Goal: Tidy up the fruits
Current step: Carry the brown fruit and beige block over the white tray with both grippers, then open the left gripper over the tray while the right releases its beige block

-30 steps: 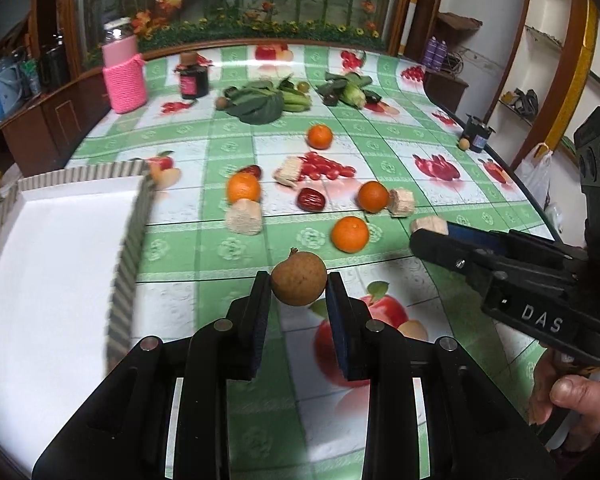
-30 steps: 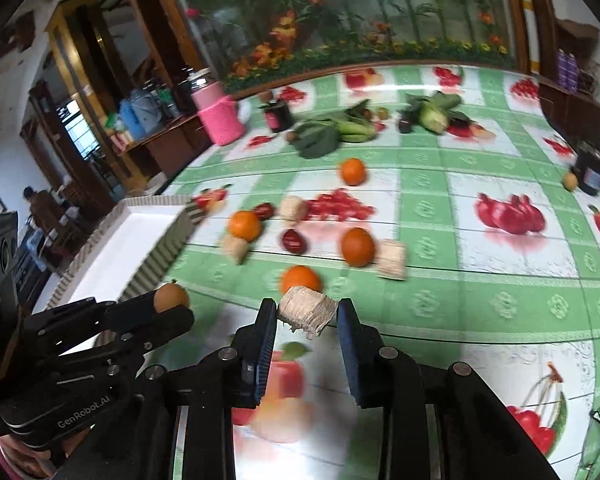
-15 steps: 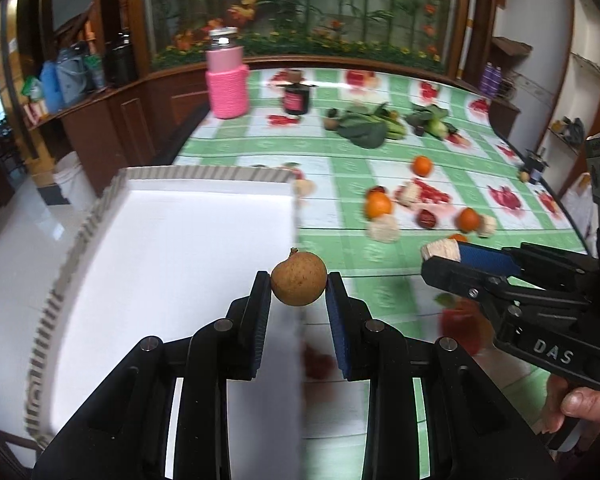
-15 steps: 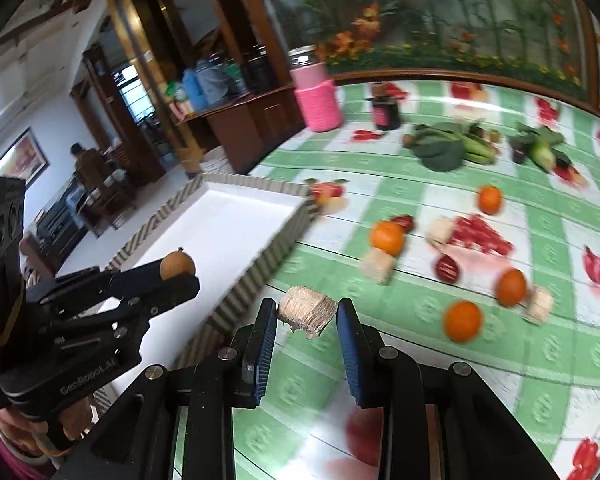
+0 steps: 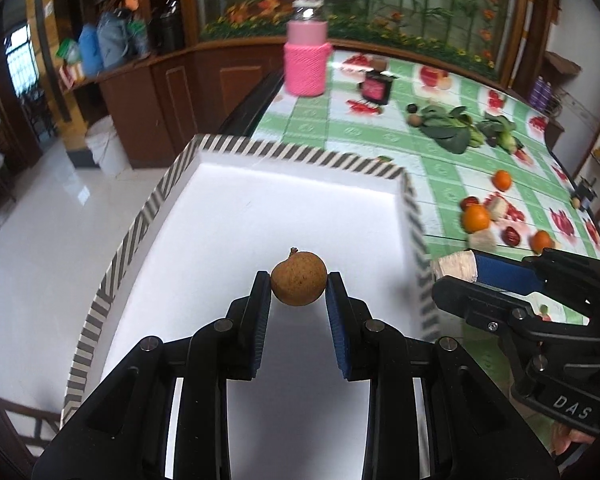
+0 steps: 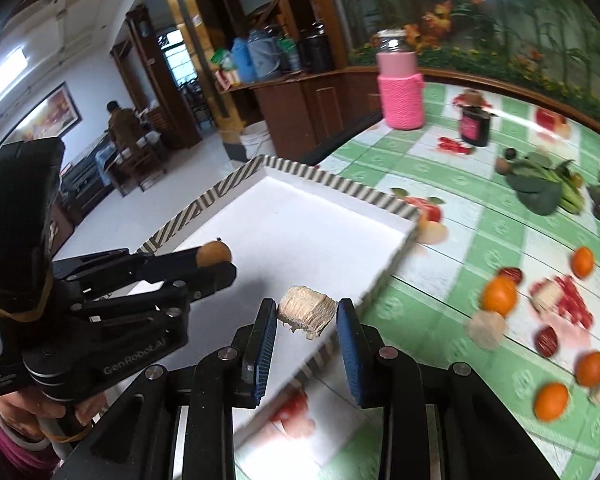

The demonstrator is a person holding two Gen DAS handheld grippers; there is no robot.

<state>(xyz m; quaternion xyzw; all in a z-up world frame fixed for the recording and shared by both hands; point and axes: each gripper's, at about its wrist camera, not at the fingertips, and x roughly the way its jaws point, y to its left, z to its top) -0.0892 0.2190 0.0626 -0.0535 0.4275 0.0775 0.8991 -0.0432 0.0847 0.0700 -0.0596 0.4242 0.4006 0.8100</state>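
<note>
My left gripper is shut on a round brown fruit and holds it above the white floor of the striped-rim tray. My right gripper is shut on a pale fibrous chunk and holds it over the tray's right rim. Each gripper shows in the other's view: the right one at right, the left one at left. Several oranges, red dates and pale chunks lie on the green chequered tablecloth.
A pink-sleeved jar, a dark jar and leafy vegetables stand at the table's far side. The tray overhangs the table's left edge above a white floor. A white bucket and wooden cabinets lie beyond.
Both grippers have swung left from above the tablecloth to the tray, each still holding its item. The loose fruit on the cloth now lies to the right.
</note>
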